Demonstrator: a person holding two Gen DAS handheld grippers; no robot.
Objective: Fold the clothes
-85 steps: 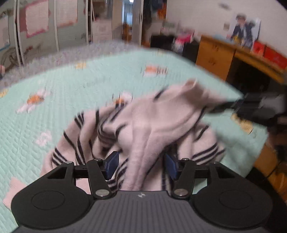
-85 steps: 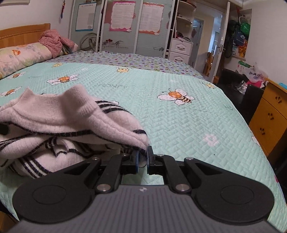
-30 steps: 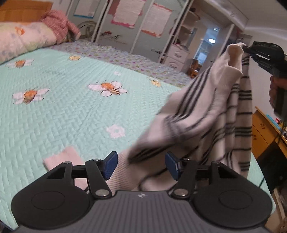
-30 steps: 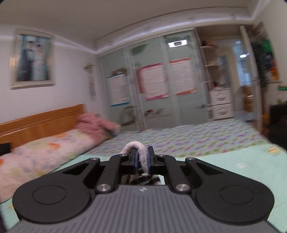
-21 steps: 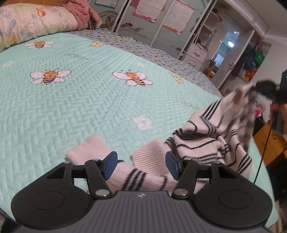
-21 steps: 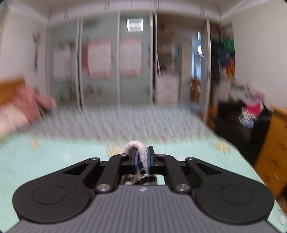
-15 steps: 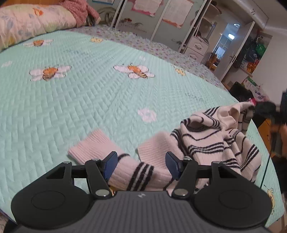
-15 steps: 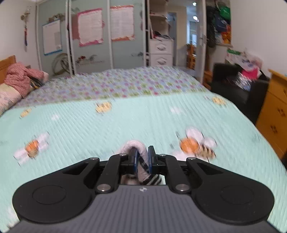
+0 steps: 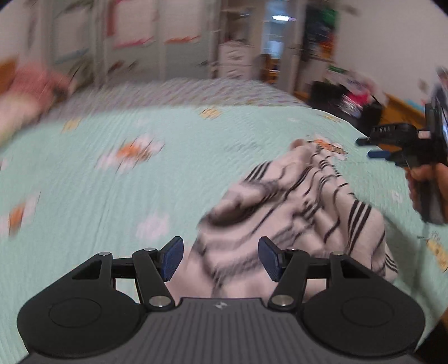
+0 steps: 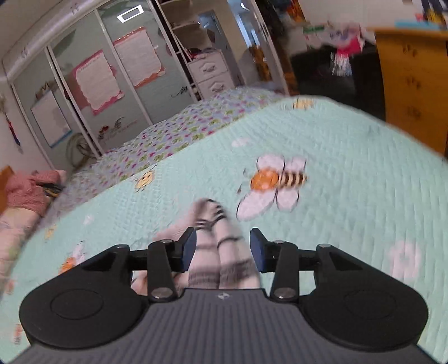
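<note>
left gripper wide, empty, over near hem of striped sweater | right gripper jaws opening, cloth between but unpressed | step: garment laid rumpled on quilt, likely spreading next; needs fresh corner grips | bed edge near right; open quilt beyond and left

Soft indoor light, brightest at the doorway lamp — hardly any shadows. The left view smears with motion blur; the right is sharper at the wardrobe — edges bow, corners go dark.
</note>
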